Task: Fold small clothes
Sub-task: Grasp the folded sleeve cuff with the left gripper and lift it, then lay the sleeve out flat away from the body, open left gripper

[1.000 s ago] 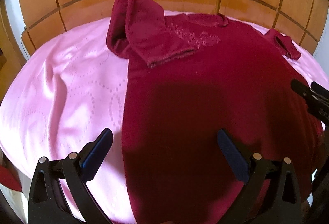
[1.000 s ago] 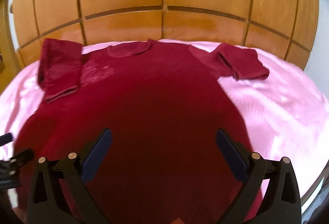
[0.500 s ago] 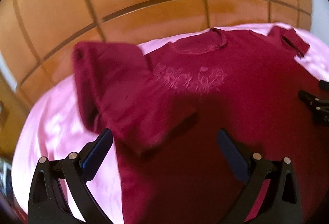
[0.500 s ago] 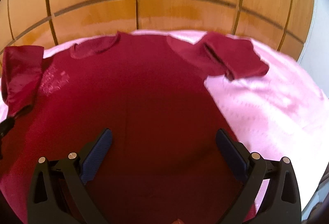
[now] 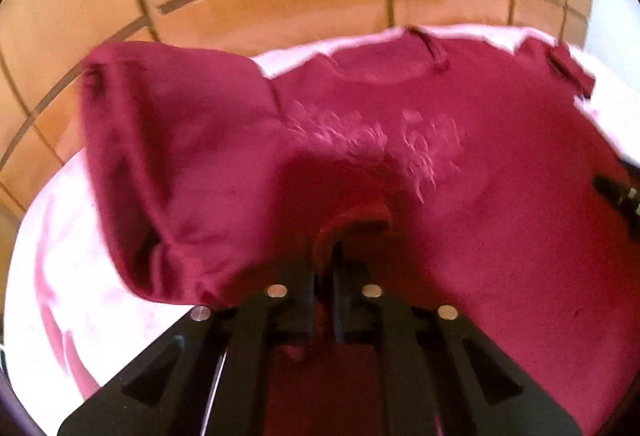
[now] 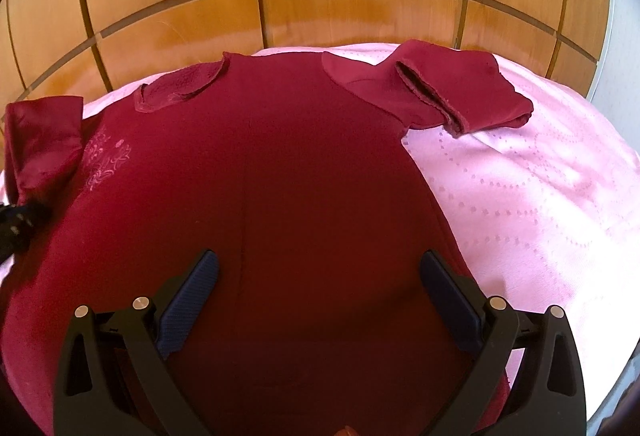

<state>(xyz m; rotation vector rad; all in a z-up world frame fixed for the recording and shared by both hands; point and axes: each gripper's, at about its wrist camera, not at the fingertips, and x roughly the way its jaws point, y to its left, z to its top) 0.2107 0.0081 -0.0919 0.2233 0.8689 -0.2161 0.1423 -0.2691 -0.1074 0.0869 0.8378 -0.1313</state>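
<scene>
Left fingers (image 5: 325, 268) have just closed on the dark red knit sweater's (image 6: 280, 195) folded sleeve (image 5: 180, 163); right fingers (image 6: 316, 300) open above it. Body unfolded; most remains.

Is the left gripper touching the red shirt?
Touching. In the left wrist view, the left gripper has just closed its jaws on a raised fold of the red shirt, with cloth pinched between them.

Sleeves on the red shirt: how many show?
2. One sleeve lies folded at the shirt's upper right on the pink cloth; the other sleeve is folded over at its left.
</scene>
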